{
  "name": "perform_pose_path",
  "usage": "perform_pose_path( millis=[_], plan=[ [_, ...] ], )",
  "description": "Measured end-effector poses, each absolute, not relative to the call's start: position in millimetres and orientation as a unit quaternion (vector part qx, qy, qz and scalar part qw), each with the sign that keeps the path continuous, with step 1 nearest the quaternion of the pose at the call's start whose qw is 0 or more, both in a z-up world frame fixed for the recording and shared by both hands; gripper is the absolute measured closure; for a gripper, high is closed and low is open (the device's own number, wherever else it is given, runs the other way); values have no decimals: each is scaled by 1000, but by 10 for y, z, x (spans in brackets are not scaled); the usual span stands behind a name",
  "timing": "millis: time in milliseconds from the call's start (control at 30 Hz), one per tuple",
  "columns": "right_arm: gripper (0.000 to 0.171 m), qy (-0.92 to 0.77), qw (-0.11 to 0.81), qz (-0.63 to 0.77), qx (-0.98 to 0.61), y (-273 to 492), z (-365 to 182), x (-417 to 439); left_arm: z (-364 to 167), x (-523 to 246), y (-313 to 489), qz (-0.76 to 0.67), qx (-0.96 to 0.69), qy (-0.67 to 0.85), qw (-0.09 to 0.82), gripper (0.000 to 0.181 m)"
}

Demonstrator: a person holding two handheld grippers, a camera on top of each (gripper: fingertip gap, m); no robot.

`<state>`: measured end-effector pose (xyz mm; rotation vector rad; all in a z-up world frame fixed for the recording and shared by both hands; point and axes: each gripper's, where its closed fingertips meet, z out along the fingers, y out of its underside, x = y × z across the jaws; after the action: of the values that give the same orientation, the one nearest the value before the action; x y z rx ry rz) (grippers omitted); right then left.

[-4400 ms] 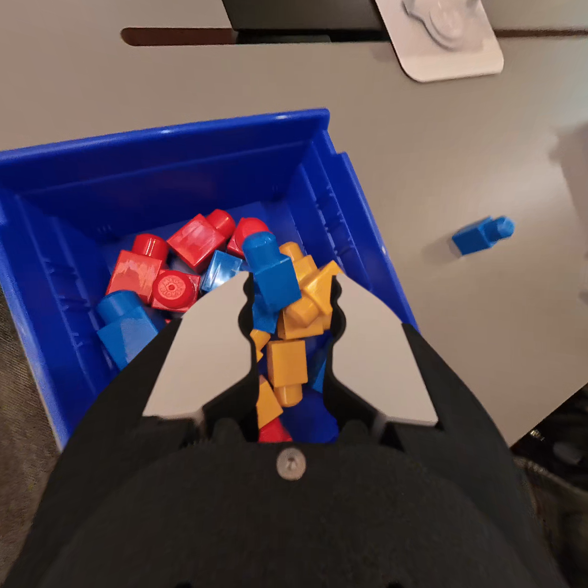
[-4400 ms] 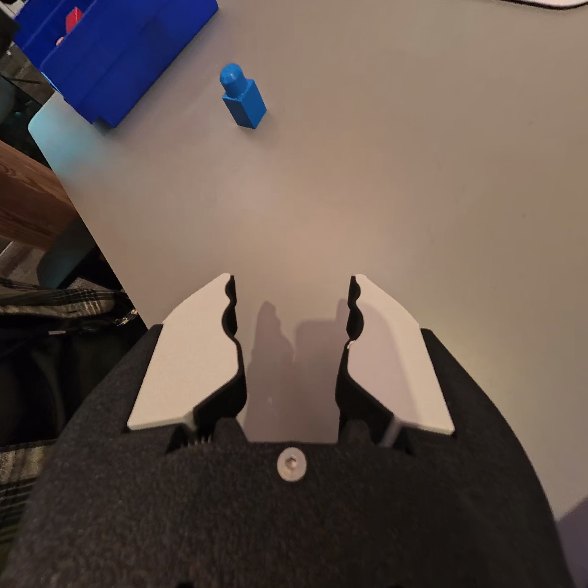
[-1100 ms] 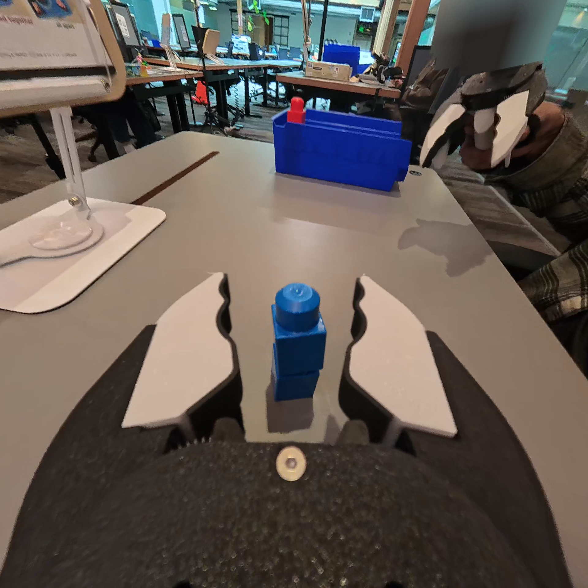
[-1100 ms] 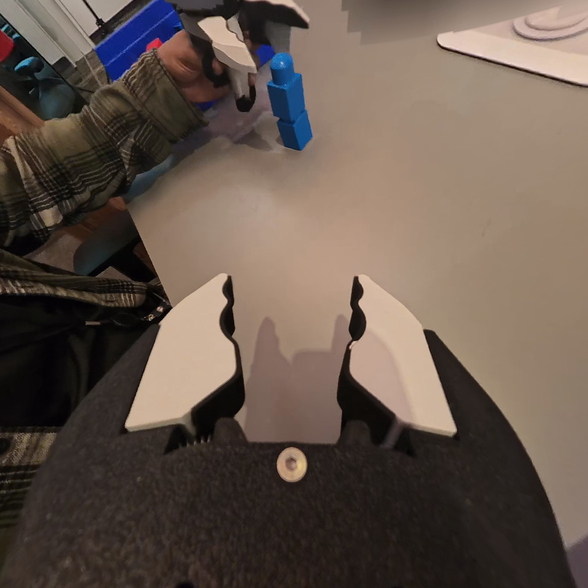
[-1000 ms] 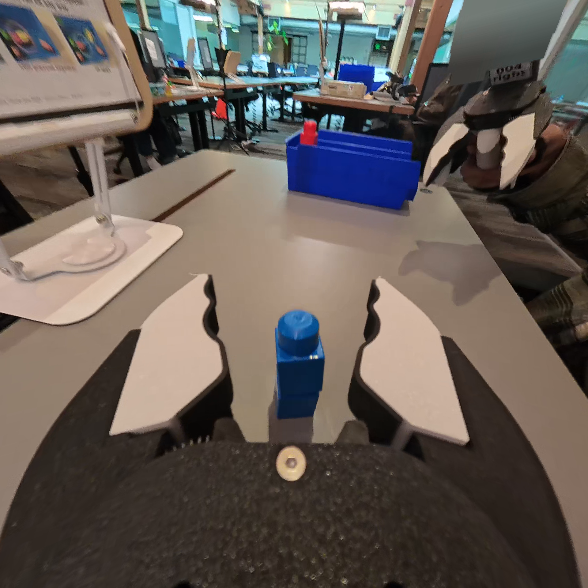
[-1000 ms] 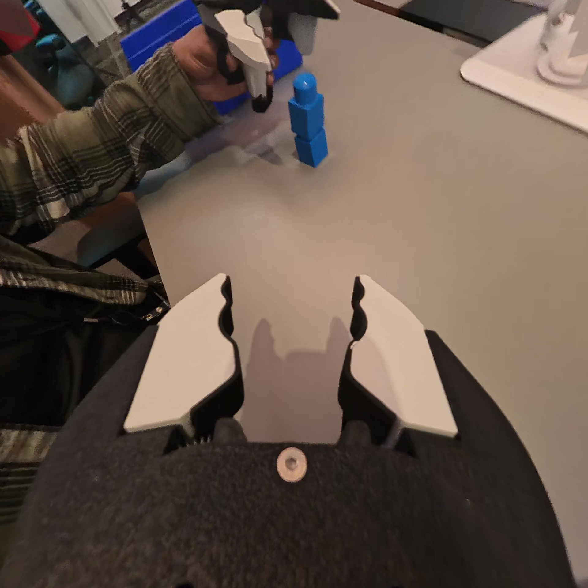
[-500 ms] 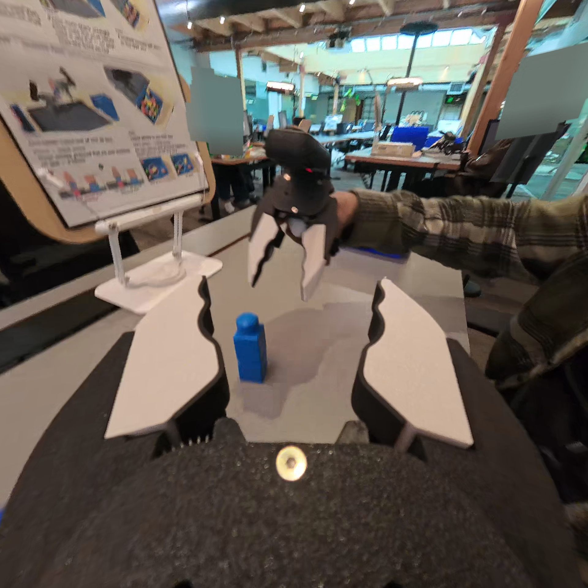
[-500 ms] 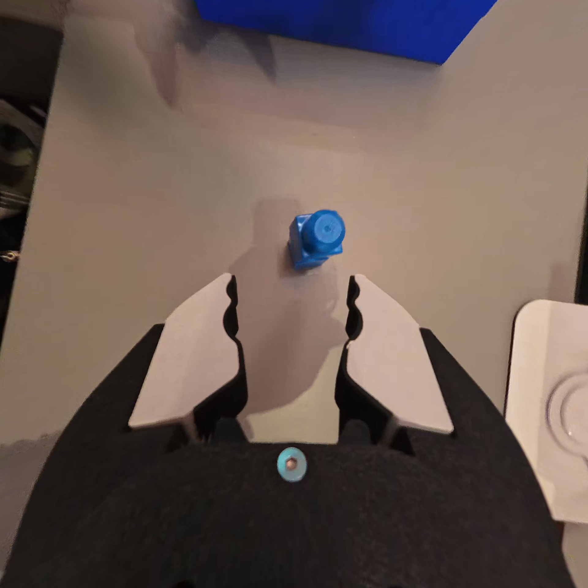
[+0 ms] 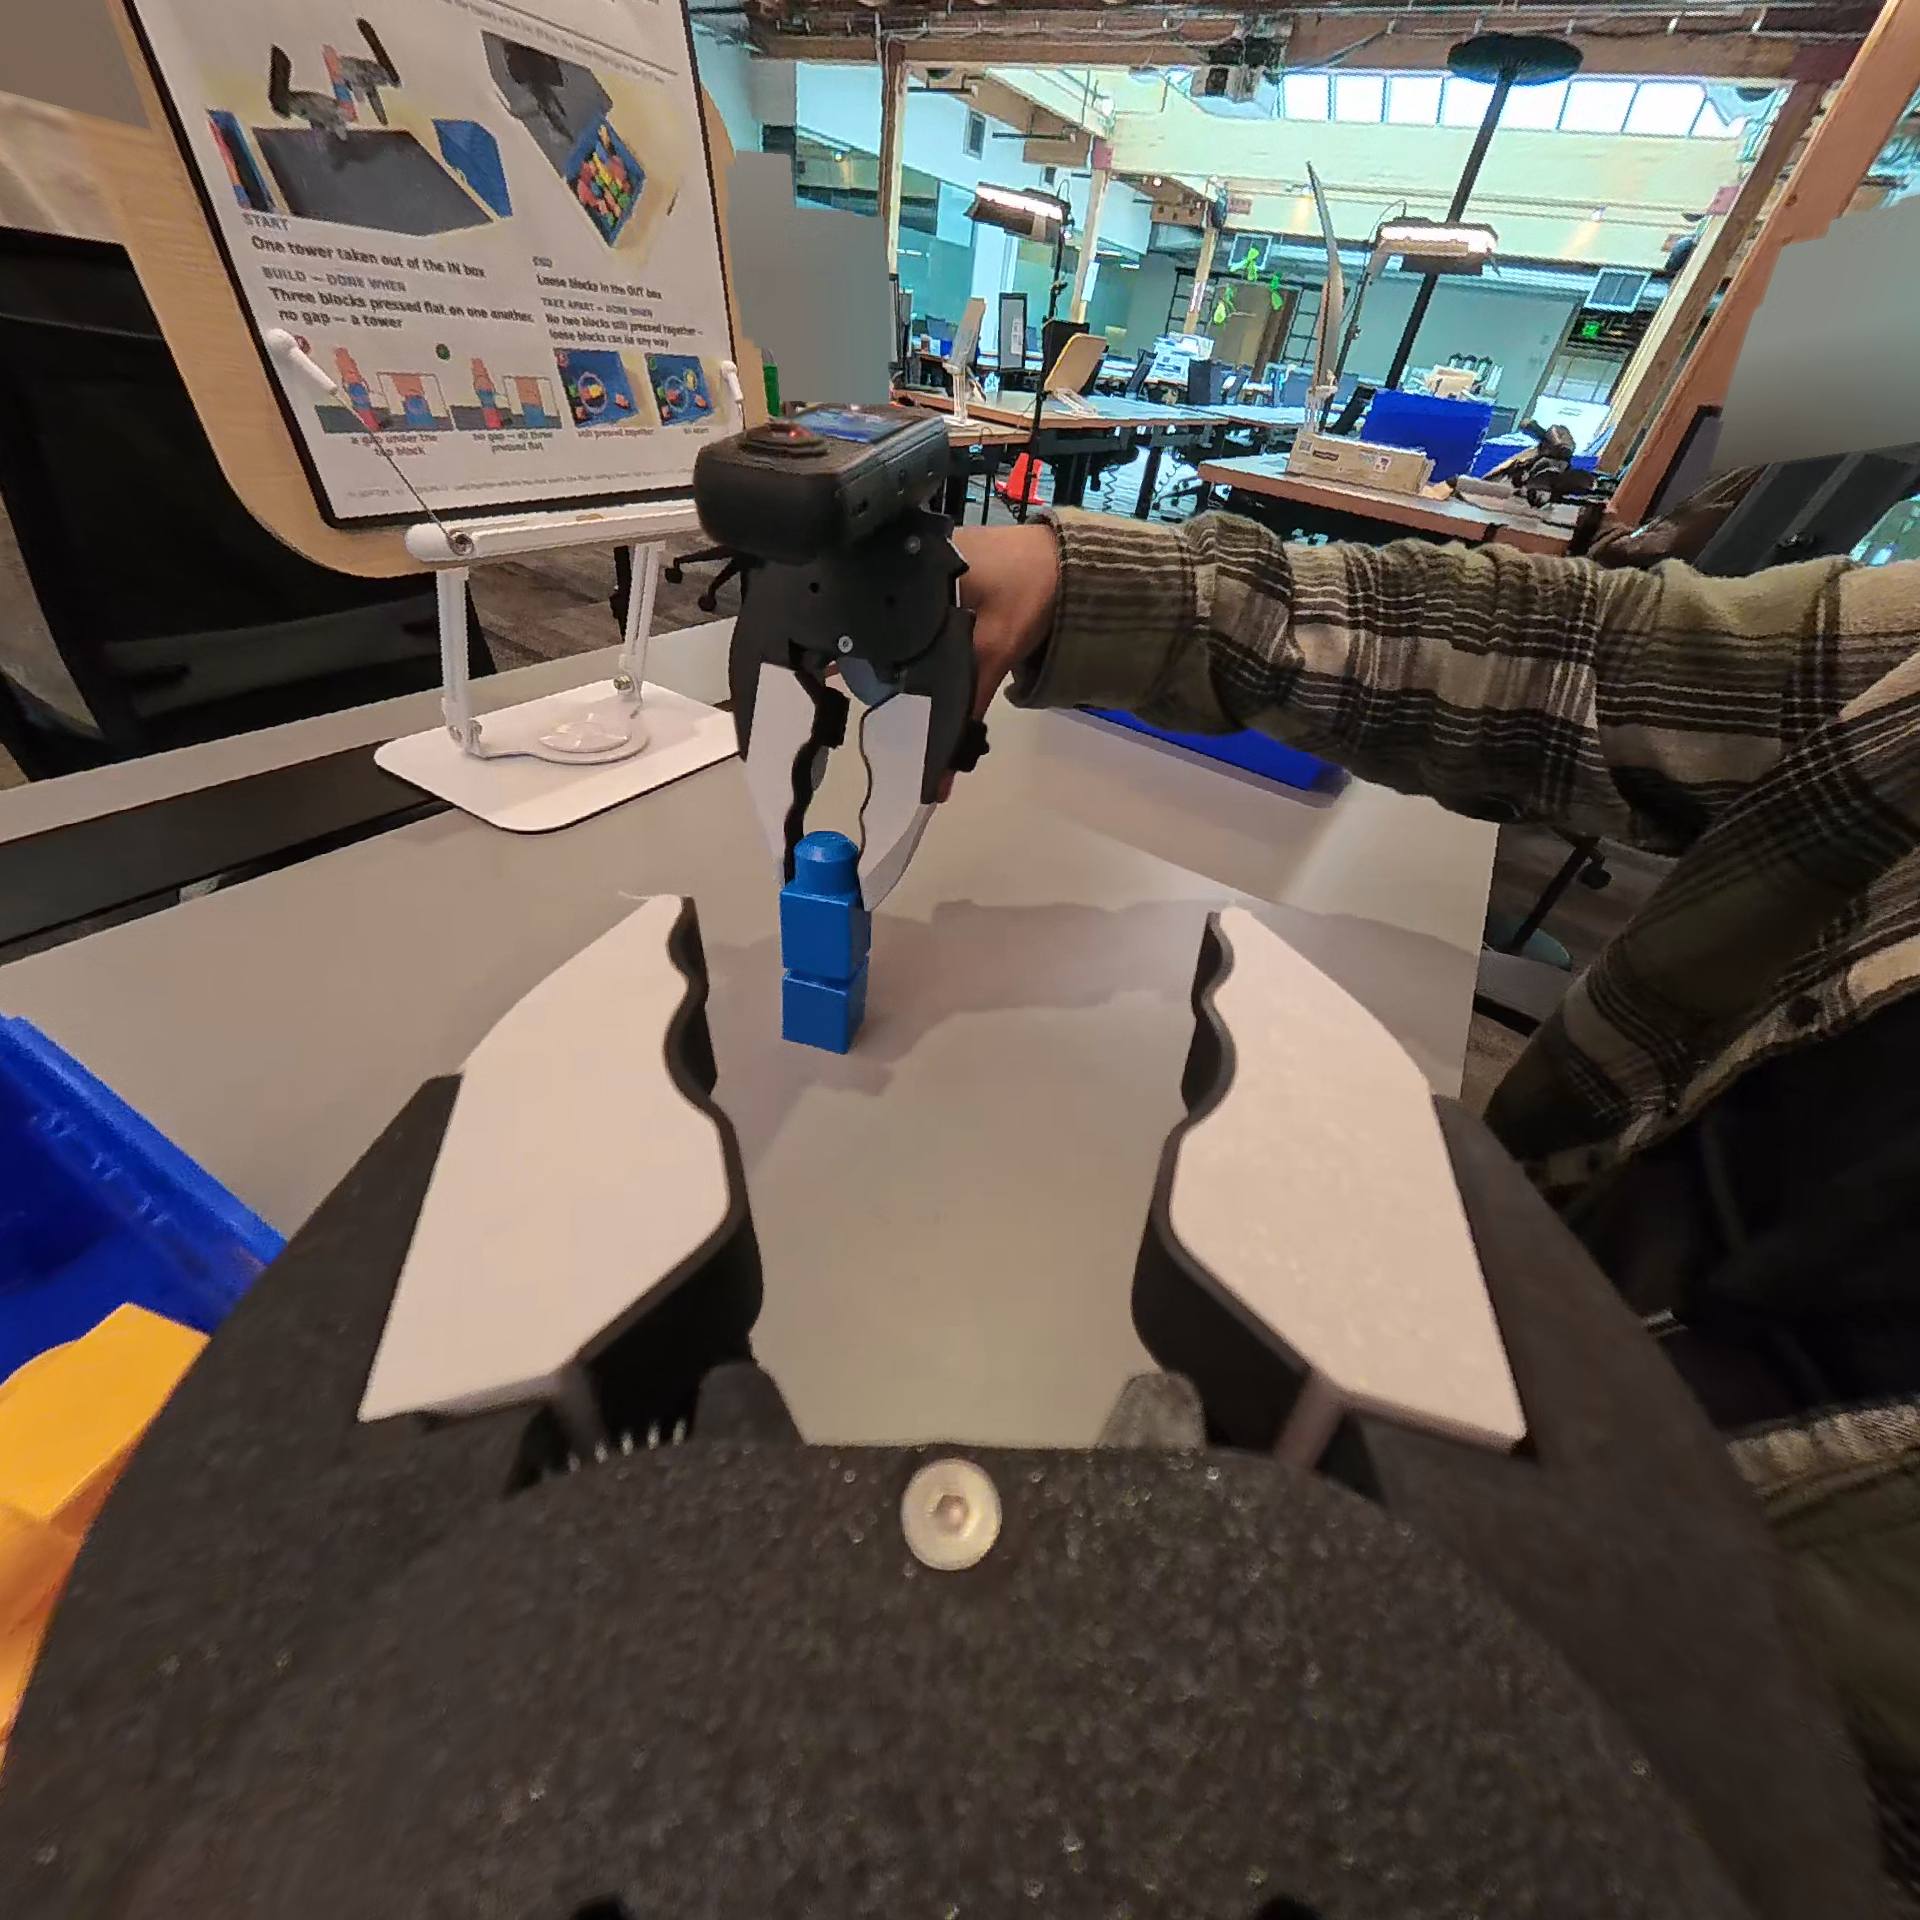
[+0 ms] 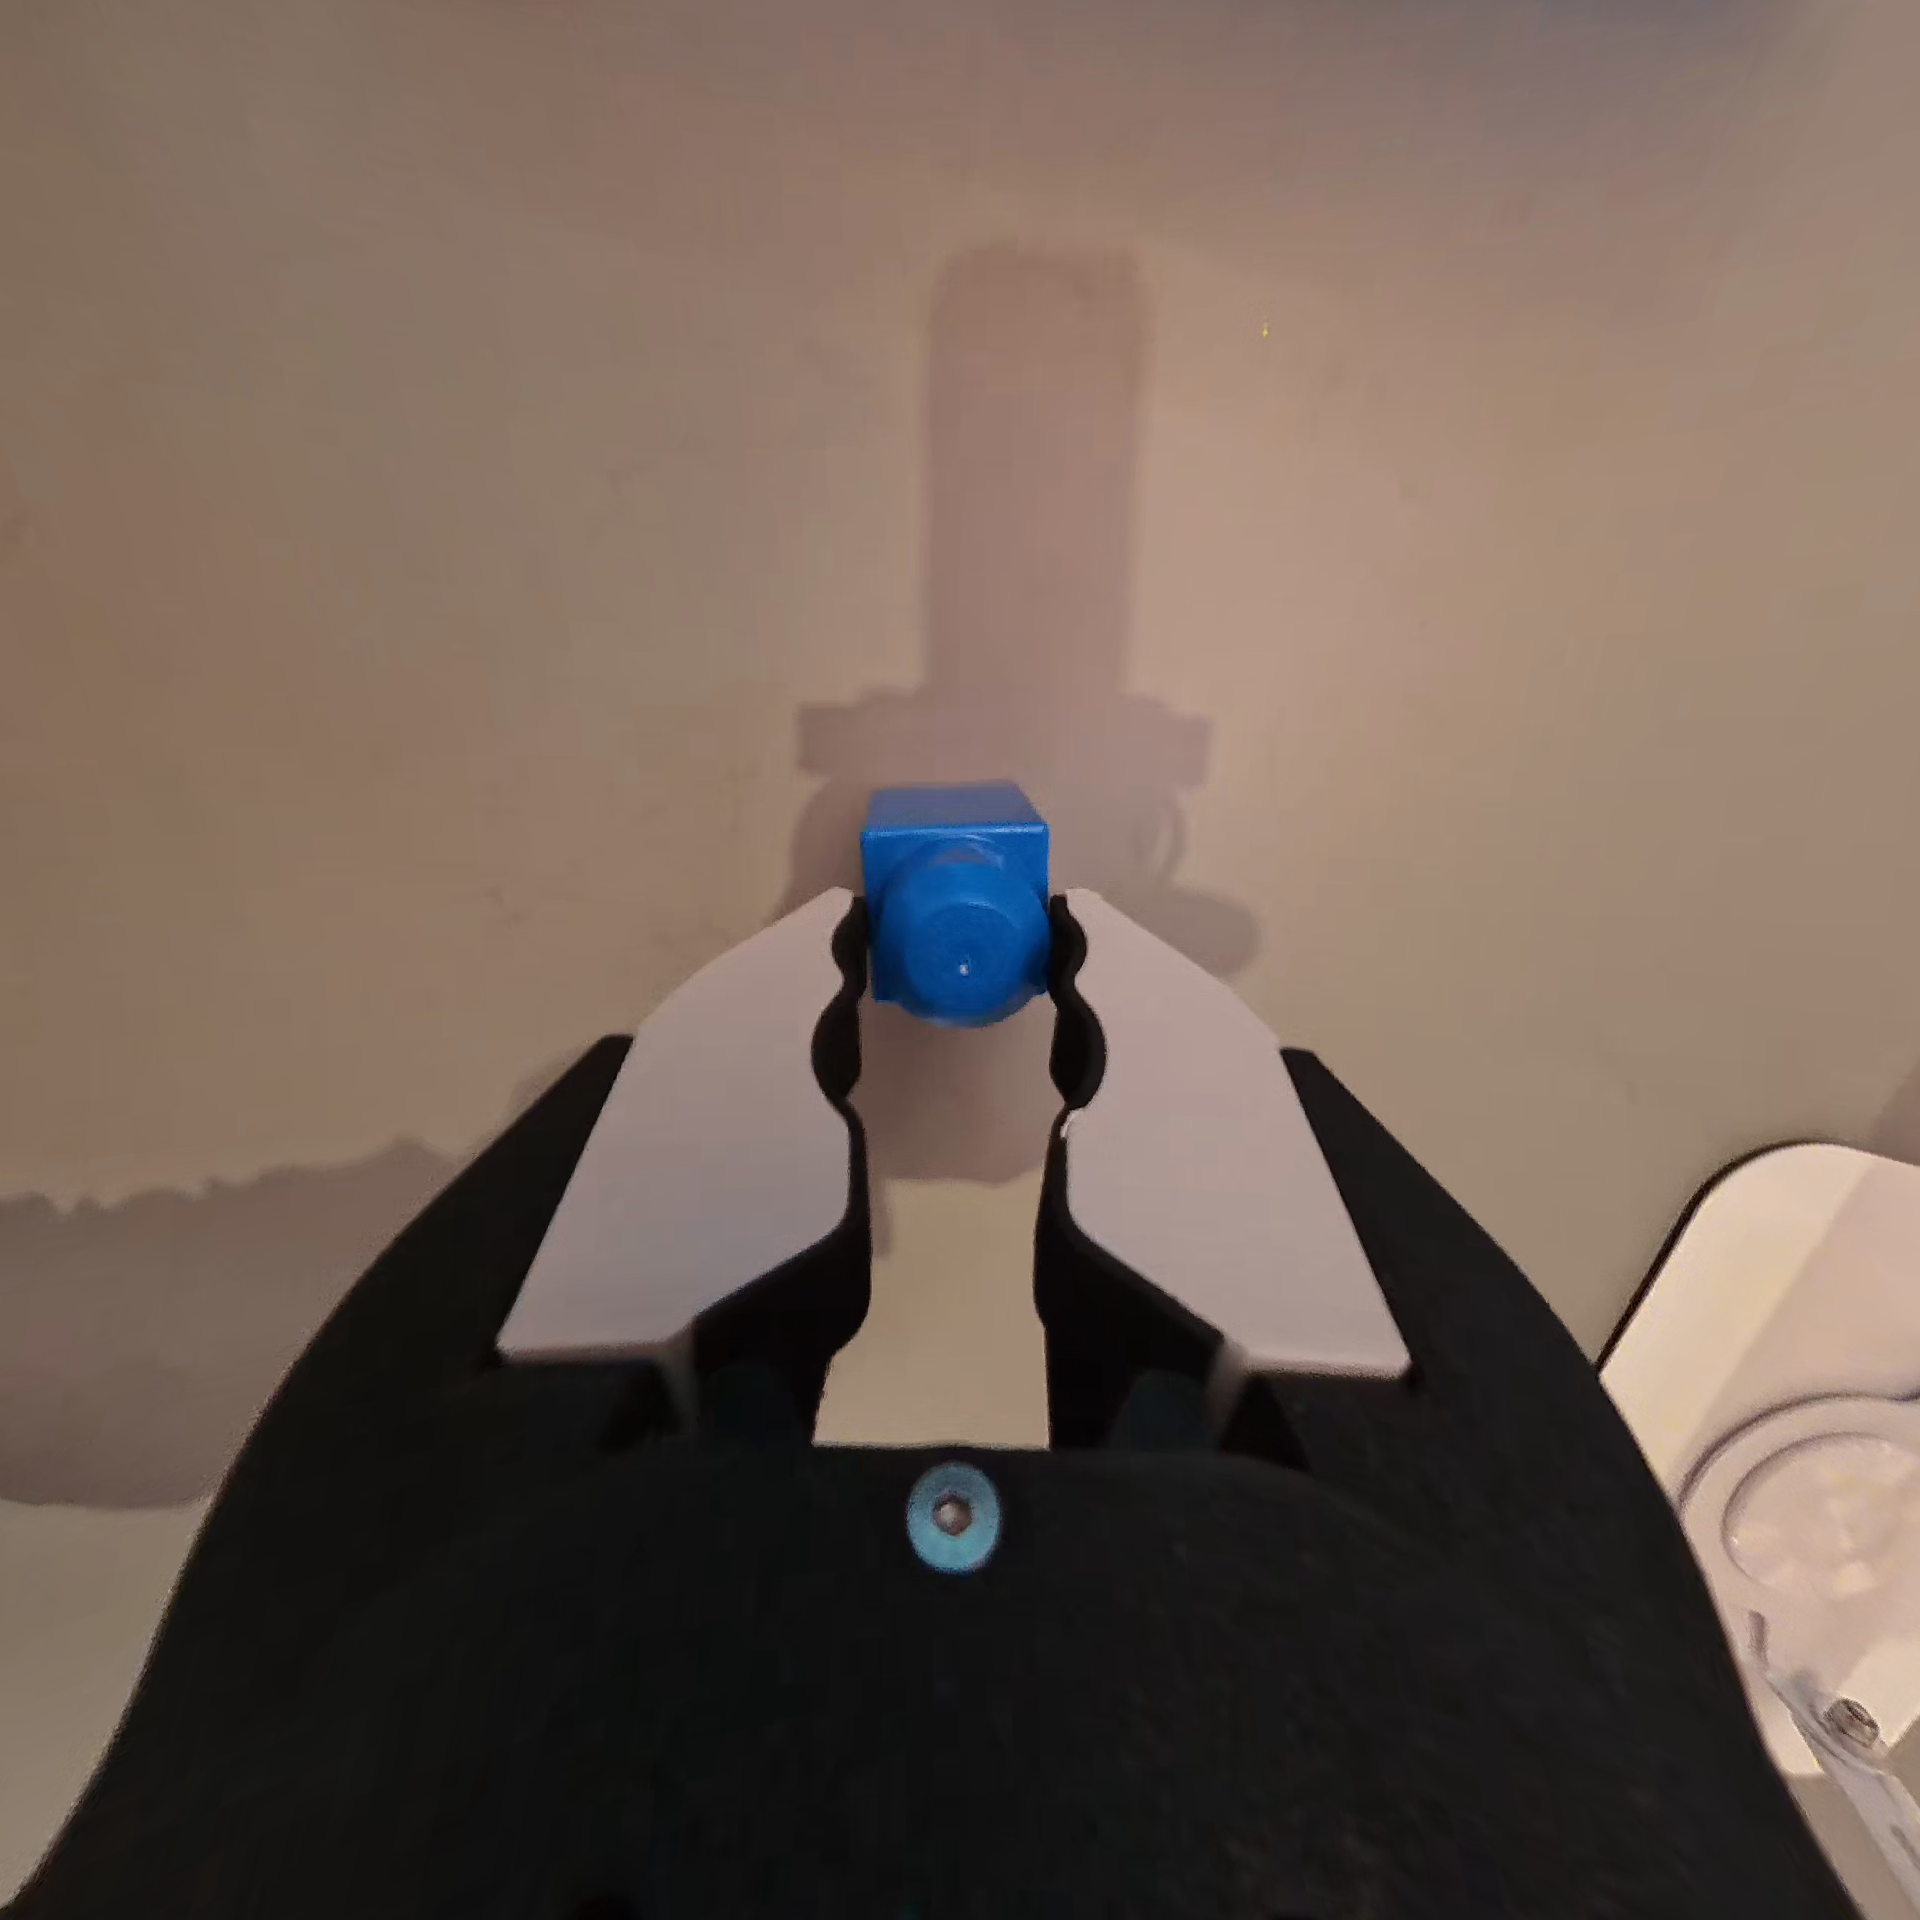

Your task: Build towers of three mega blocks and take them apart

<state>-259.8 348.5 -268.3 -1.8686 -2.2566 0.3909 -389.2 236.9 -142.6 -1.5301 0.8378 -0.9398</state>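
Observation:
A blue block tower (image 9: 824, 948) stands upright on the grey table (image 9: 312, 987); two stacked blocks show. My right gripper (image 9: 831, 883) comes straight down from above, with its fingertips on either side of the top block. In the right wrist view the right gripper (image 10: 954, 912) is closed in on the tower's top block (image 10: 956, 883), and its black pads touch the block's two sides. My left gripper (image 9: 945, 914) is open and empty, held low in front of the tower and a little apart from it.
A blue bin (image 9: 83, 1195) with an orange block (image 9: 73, 1434) sits at the near left. Another blue bin (image 9: 1226, 743) lies behind the person's plaid sleeve (image 9: 1455, 644). An instruction board on a white stand (image 9: 540, 758) is at the back left, and its base (image 10: 1766, 1403) also shows in the right wrist view. Across from one pair of fingers to the other is roughly 20 cm.
My right gripper came down over the tower and narrowed its jaws onto the top block. My left gripper drew back from the tower and stayed open.

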Motion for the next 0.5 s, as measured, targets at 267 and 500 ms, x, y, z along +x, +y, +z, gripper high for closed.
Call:
perform_pose_path(
  millis=[267,500],
  plan=[
    [139,-758,55,85,-645,3464,-2715,-2593,-1499,-3916,2392,-388,-652,355,546,96],
    [139,-765,31,23,-642,3449,-2748,-2594,-1522,-3972,2389,-385,-658,350,544,100]
  ],
)
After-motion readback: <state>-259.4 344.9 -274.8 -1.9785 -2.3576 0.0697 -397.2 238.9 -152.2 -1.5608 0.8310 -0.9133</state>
